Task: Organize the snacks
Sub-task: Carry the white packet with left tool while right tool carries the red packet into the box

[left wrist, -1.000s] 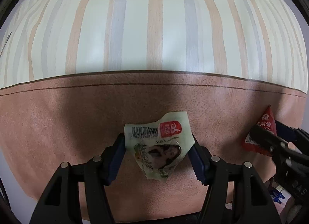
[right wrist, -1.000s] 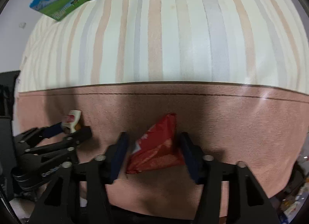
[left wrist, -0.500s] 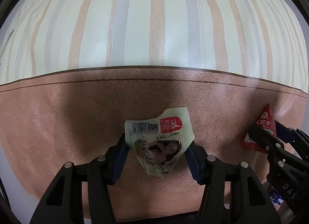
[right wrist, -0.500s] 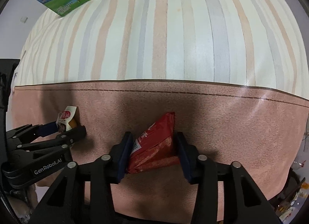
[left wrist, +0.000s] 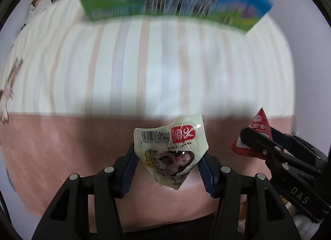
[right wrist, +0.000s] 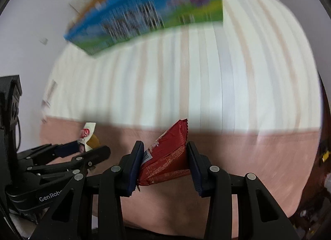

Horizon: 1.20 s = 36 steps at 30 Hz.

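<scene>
Item 1: left gripper (left wrist: 168,163) is clamping a pale green snack packet (left wrist: 170,151), carrying it above the striped cloth (left wrist: 144,64). Item 2: right gripper (right wrist: 165,164) is pinching a red snack packet (right wrist: 165,155), likewise aloft. Item 3: blue-and-green carton (right wrist: 149,14) is lying at the far edge, blurred. Step, as judged: both packets are in transit toward the carton. Next move is calling for steady travel, then release inside or beside it.
</scene>
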Tool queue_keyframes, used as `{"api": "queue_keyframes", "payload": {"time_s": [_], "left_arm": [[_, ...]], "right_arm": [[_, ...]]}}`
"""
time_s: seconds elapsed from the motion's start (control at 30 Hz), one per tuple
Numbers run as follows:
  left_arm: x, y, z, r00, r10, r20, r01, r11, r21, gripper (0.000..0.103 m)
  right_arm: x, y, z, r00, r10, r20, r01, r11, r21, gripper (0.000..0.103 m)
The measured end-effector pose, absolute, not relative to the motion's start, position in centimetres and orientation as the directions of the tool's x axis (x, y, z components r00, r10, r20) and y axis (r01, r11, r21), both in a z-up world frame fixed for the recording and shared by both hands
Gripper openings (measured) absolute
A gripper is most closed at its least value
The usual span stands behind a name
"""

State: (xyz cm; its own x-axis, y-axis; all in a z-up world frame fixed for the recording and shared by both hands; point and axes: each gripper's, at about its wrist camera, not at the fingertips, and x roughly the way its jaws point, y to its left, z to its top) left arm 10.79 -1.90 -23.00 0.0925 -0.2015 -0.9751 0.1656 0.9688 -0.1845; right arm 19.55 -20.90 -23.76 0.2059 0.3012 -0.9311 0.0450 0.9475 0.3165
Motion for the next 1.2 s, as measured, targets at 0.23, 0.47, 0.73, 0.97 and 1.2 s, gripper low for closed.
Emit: {"api": "queue_keyframes", "payload": {"time_s": [0.23,0.47,0.73,0.97,1.2], "left_arm": [[18.3,-1.7,-13.7,0.220,-0.300,-0.928,0.193,0.946,-0.260,0.053],[30.2,-2.8,-9.7,0.262,-0.236,-0.936,0.220,0.959,-0.181,0.053],[42.4,-3.2,-14.4,0.075,-0.193,-0.978,0.147,0.973,-0.180,0.053],[46.6,-3.8,-18.2,-0.008,-0.107,-0.994,0.159,0.982,-0.107,0.054],[47.4,-3.4,-20.0,-0.041,-0.123,-0.992,0.147,0.981,-0.128,0.077]], "right_arm": [[28.6,-22.6,-13.8,0.369,0.336,-0.867,-0.031,0.937,0.349,0.045],[42.1,-21.3,-10.1,0.391,0.289,-0.874,-0.054,0.955,0.292,0.045],[53.3,-19.9,-14.7,0.239,0.228,-0.944,-0.037,0.974,0.225,0.045],[57.3,-19.1,-19.8,0.082,0.206,-0.975,-0.035,0.978,0.203,0.048],[58.3,-19.3,-22.6,-0.008,0.113,-0.994,-0.051,0.992,0.114,0.094]]}}
